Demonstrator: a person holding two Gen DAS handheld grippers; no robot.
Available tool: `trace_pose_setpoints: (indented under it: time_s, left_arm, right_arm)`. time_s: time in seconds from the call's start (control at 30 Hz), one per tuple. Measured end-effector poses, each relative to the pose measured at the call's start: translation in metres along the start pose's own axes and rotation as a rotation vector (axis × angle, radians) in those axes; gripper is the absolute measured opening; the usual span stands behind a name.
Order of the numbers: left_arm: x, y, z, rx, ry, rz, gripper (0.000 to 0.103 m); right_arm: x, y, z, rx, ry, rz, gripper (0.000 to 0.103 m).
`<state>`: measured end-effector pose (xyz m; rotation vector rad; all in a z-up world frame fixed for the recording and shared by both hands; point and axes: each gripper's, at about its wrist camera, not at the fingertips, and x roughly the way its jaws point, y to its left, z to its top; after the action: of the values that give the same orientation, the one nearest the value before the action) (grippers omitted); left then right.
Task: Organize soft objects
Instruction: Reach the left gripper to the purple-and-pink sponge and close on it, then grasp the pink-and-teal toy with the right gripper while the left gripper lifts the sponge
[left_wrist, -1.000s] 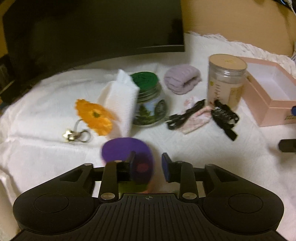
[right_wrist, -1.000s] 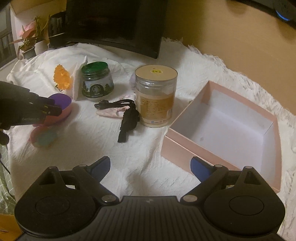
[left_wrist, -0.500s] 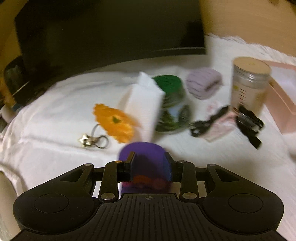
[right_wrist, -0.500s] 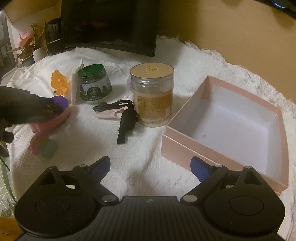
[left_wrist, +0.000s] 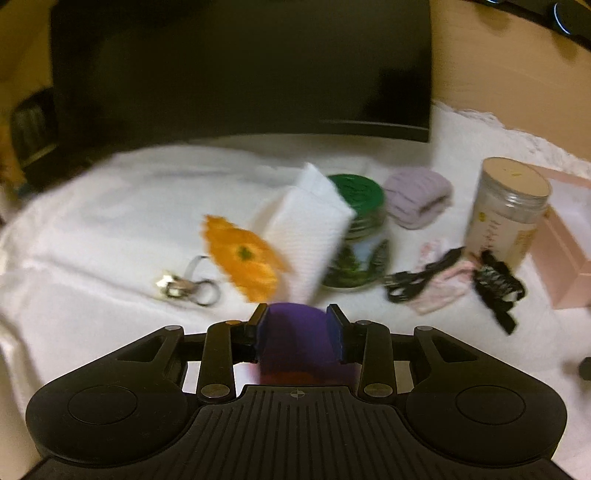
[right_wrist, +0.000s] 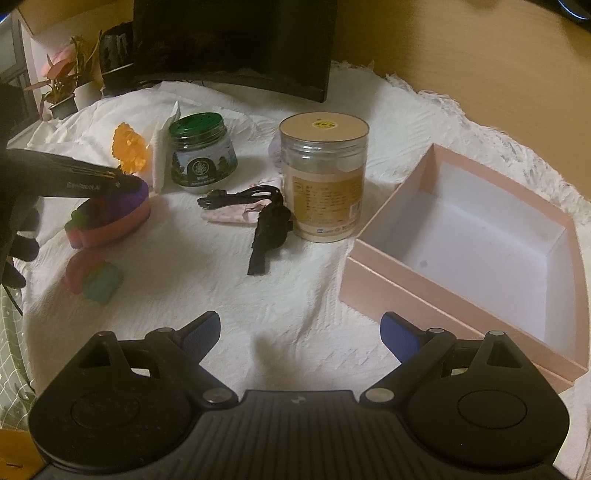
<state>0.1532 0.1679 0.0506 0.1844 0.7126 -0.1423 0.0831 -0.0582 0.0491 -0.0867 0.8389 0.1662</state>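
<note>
Purple foam toy (left_wrist: 297, 338) sits clamped across its sides in the left claw (left_wrist: 297, 332) — light, squashy, easily deformed; right claw (right_wrist: 301, 332) gapes empty near the table's front edge.

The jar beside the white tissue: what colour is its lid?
Dark green lid, clearest in the right wrist view.

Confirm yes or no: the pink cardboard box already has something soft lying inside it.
No. In the right wrist view the pink cardboard box shows only its bare white floor, with nothing lying inside.
</note>
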Motion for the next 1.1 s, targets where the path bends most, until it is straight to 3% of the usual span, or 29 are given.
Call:
trace_pose_setpoints:
  time_s: [0.23,0.37,0.43,0.5,0.8,1.0,1.07,1.1]
  left_arm:
    - [-0.003,0.030,-0.012,-0.112,0.014,-0.015,0.040]
    - [0.005,0.040,-0.014,-0.198,0.030,-0.104,0.040]
    - [0.012,0.043,-0.014,-0.249,0.060,-0.178,0.048]
    - [0.018,0.041,-0.013,-0.254,0.082,-0.228,0.051]
    - [0.037,0.036,-0.002,-0.218,0.141,-0.234,0.067]
    - [0.031,0.036,-0.005,-0.169,0.154,-0.262,0.068]
    - [0.023,0.043,-0.009,-0.178,0.158,-0.279,0.060]
    - [0.018,0.048,-0.011,-0.203,0.150,-0.285,0.050]
  right_arm:
    - [0.002,0.016,0.007,-0.016,-0.020,0.013,0.095]
    - [0.009,0.030,0.012,-0.046,-0.009,0.026,0.095]
    - [0.011,0.038,0.013,-0.062,0.004,0.033,0.095]
    - [0.012,0.044,0.013,-0.078,0.009,0.042,0.095]
    - [0.007,0.066,0.014,-0.161,-0.004,0.114,0.095]
    - [0.016,0.108,0.023,-0.252,-0.024,0.249,0.095]
    - [0.024,0.127,0.021,-0.293,-0.024,0.277,0.095]
    - [0.030,0.137,0.020,-0.312,-0.022,0.286,0.095]
